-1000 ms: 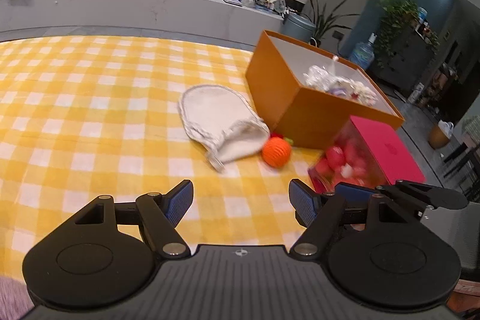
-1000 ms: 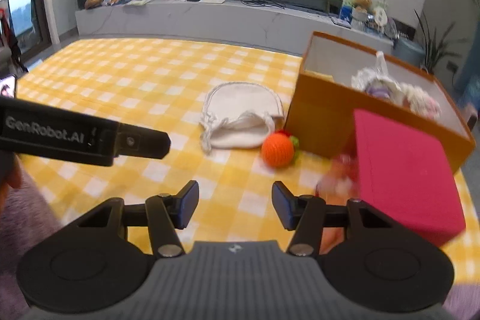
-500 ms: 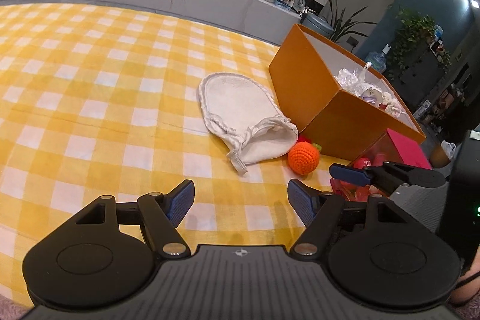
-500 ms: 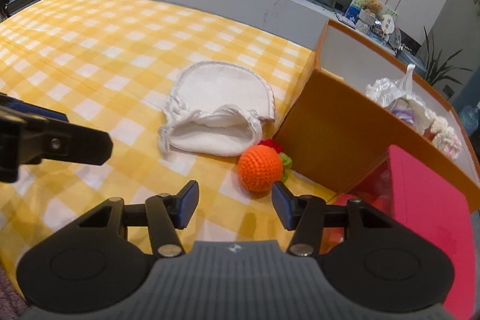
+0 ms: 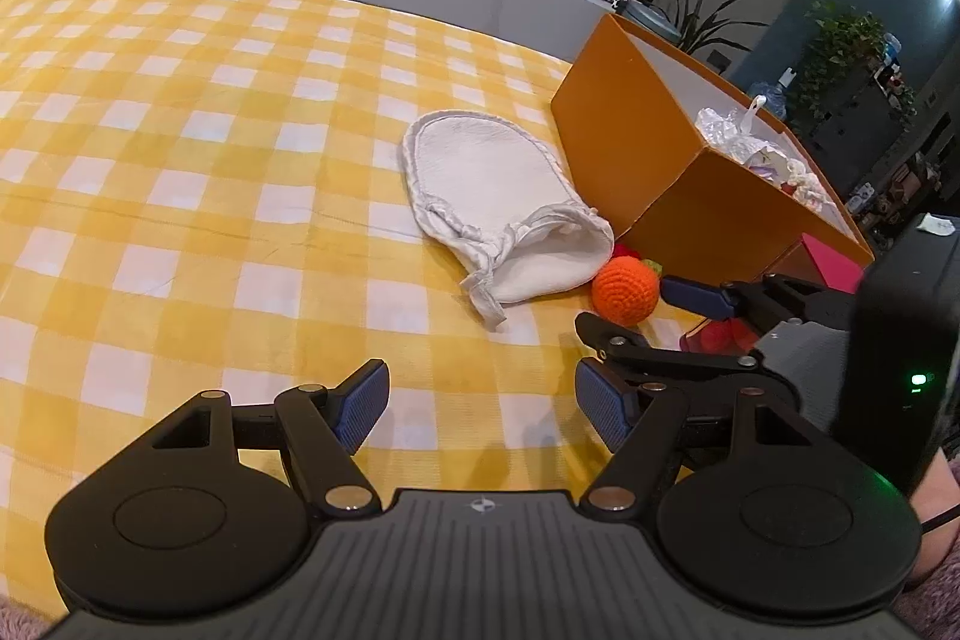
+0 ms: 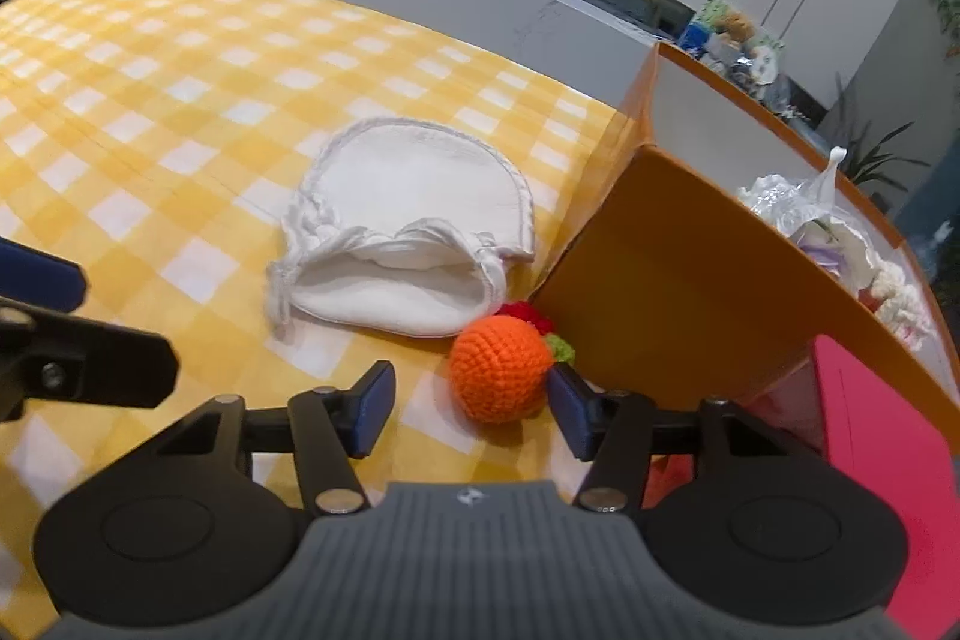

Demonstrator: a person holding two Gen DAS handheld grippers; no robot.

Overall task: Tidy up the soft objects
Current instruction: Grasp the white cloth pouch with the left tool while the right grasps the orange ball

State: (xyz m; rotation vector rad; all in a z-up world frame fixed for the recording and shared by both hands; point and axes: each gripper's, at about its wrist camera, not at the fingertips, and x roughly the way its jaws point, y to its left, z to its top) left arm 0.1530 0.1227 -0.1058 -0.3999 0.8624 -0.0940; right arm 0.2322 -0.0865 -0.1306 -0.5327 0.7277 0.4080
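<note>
An orange crocheted ball [image 6: 499,367] with a green leaf lies on the yellow checked cloth beside a white drawstring pouch [image 6: 408,244], whose mouth faces me. My right gripper [image 6: 471,409] is close behind the ball, its jaws opening; the ball sits just ahead of the right fingertip, not pressed. A red crocheted piece [image 6: 528,311] peeks out behind the ball. In the left wrist view the ball [image 5: 624,289] and pouch [image 5: 504,214] lie further ahead, and my left gripper [image 5: 480,403] stands open over bare cloth with nothing between its fingers.
An open orange box [image 6: 690,280] with a plastic bag and soft items inside stands right of the ball. A pink-lidded box [image 6: 882,460] lies in front of it. The right gripper's fingers [image 5: 690,295] cross the left wrist view. A grey counter runs behind the table.
Both grippers have come lower and nearer the ball and pouch. The right gripper has closed in on the ball and its jaws stand wider than before.
</note>
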